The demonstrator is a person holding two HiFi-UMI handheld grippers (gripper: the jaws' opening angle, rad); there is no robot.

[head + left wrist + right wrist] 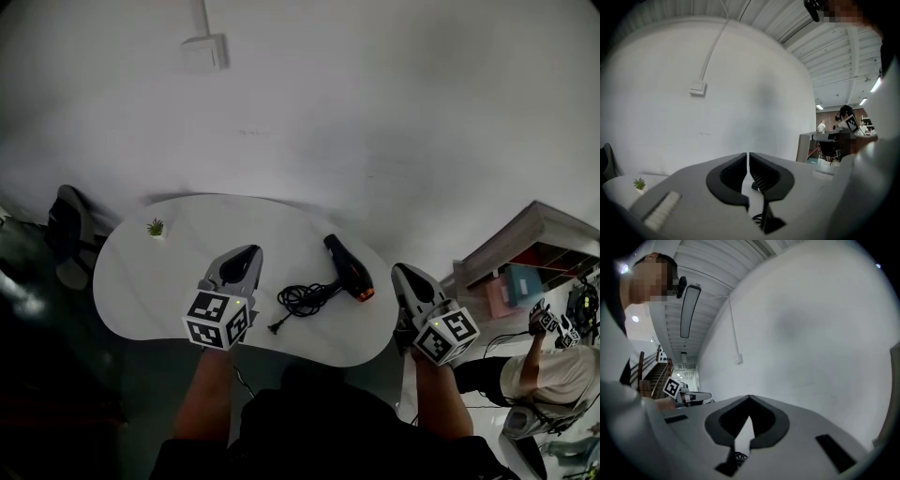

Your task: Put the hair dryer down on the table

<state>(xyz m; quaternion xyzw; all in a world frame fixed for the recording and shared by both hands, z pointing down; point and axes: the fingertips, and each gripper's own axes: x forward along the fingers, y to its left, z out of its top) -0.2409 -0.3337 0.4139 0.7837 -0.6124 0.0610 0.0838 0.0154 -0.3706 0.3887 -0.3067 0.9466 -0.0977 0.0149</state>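
Observation:
A black hair dryer (347, 267) with an orange-rimmed nozzle lies on its side on the white oval table (178, 281), right of centre. Its black cord (302, 300) is coiled beside it, and the plug (277, 327) lies near the front edge. My left gripper (246, 255) hovers over the table just left of the cord, shut and empty; in the left gripper view (748, 157) the two jaws nearly touch with nothing between them. My right gripper (403, 272) hangs off the table's right end, apart from the dryer. Its jaws (750, 398) meet at the tips, empty.
A small potted plant (156, 228) stands at the table's far left. A dark chair (67, 230) sits beyond the left end. At the right are a shelf unit (525, 248) and another person (544, 370) holding grippers. A white wall with a socket box (204, 52) rises behind.

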